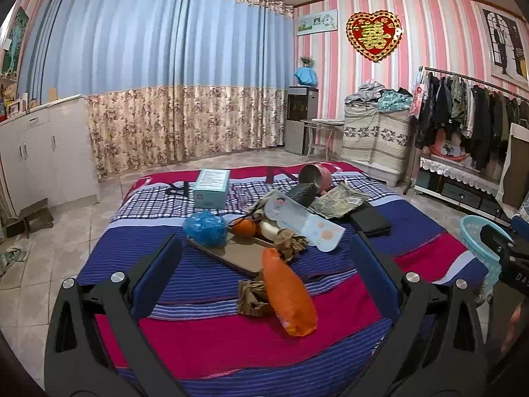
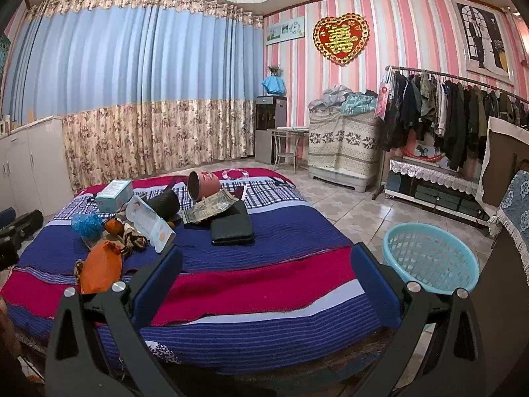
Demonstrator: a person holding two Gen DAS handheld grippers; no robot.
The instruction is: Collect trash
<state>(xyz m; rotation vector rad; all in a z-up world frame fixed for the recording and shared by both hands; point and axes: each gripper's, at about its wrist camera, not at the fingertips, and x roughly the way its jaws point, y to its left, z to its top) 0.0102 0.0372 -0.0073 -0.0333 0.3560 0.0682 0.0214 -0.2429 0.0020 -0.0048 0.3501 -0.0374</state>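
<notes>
Clutter lies on a striped blue and red bedspread (image 1: 205,330): an orange plastic wrapper (image 1: 289,296), crumpled brown paper (image 1: 253,296), a second brown wad (image 1: 291,241), a blue crumpled bag (image 1: 205,226) and an orange fruit (image 1: 244,226). My left gripper (image 1: 264,264) hovers open above the bed, its fingers either side of the orange wrapper and short of it. My right gripper (image 2: 266,269) stands open over the bare red stripe (image 2: 264,284), holding nothing. The orange wrapper (image 2: 99,268) lies to its left. A light blue mesh basket (image 2: 429,258) stands on the floor at the bed's right.
Further back on the bed lie a teal box (image 1: 211,183), a tipped pink cup (image 1: 315,175), a pale printed pack (image 1: 304,221), a black case (image 2: 231,225) and a brown board (image 1: 238,251). White cabinets (image 1: 43,152) stand left; a clothes rack (image 2: 446,115) fills the right wall.
</notes>
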